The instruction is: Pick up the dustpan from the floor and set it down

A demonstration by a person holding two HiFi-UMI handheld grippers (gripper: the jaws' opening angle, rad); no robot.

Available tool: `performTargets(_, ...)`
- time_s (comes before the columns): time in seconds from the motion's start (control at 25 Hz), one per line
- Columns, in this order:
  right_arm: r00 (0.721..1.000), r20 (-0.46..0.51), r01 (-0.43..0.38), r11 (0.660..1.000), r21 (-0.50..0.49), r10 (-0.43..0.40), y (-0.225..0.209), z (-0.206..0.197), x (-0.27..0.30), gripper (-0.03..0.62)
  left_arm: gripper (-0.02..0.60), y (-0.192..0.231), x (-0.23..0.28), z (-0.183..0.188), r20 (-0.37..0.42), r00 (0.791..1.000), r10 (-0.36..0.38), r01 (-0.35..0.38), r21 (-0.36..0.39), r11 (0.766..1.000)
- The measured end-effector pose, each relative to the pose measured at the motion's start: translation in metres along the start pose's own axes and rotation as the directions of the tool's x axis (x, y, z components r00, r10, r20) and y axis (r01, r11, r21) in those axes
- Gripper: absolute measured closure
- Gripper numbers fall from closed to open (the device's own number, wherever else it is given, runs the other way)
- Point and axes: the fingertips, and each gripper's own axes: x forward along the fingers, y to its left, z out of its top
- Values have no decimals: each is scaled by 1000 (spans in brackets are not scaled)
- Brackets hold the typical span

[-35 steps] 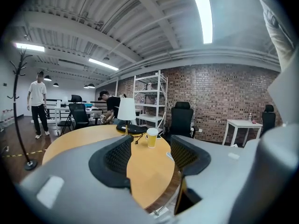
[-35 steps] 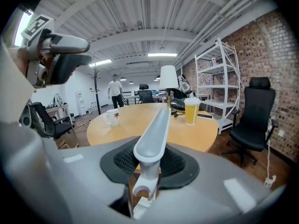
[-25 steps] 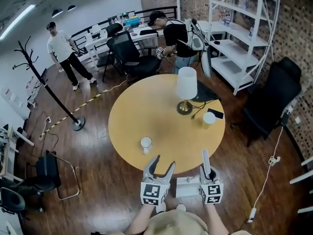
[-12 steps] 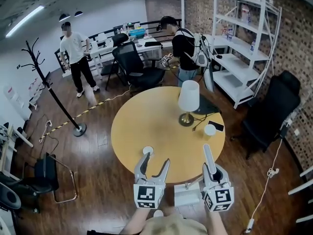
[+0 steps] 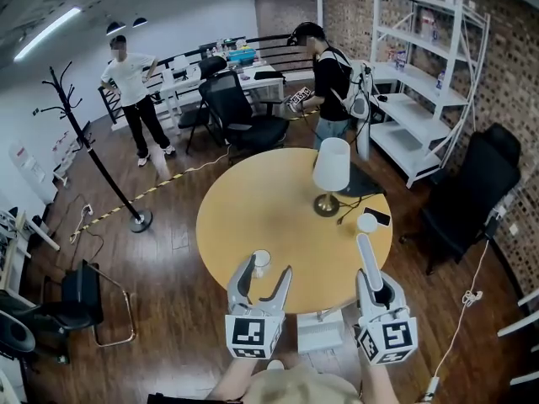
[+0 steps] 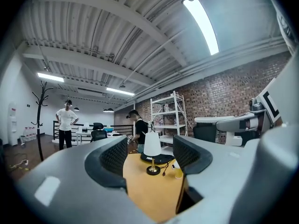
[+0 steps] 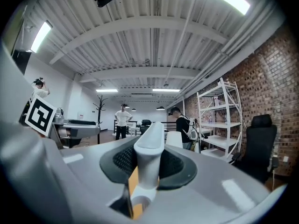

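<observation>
Right gripper view showed the right hand-held gripper clamped on the dustpan by its handle, probably light, stiff, slick plastic. In the head view its pan hung bottom centre, below the worktop edge. The left hand-held gripper gaped empty.

By the round table, my right gripper hides part of the dustpan, where handle meets pan.

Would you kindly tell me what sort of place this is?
Most likely an open-plan office or workshop: black office chairs by desks, white shelving against a brick wall, and a round table with a lamp.
</observation>
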Motion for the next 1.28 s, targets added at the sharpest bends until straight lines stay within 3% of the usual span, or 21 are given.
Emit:
performTargets(0.36, 998, 56, 26, 999, -44, -23, 11, 19, -8, 505, 296, 9, -13, 11, 14, 1000, 17, -18, 30, 999)
performTargets(0.88, 998, 12, 61, 998, -23, -61, 6, 6, -18, 505, 296, -2, -20, 16, 28, 1000, -3, 3, -10, 1000)
performTargets(1.28, 996, 43, 84, 996, -4, -84, 4, 9, -27, 505, 296, -2, -29, 12, 10, 1000, 24, -24, -20, 1000)
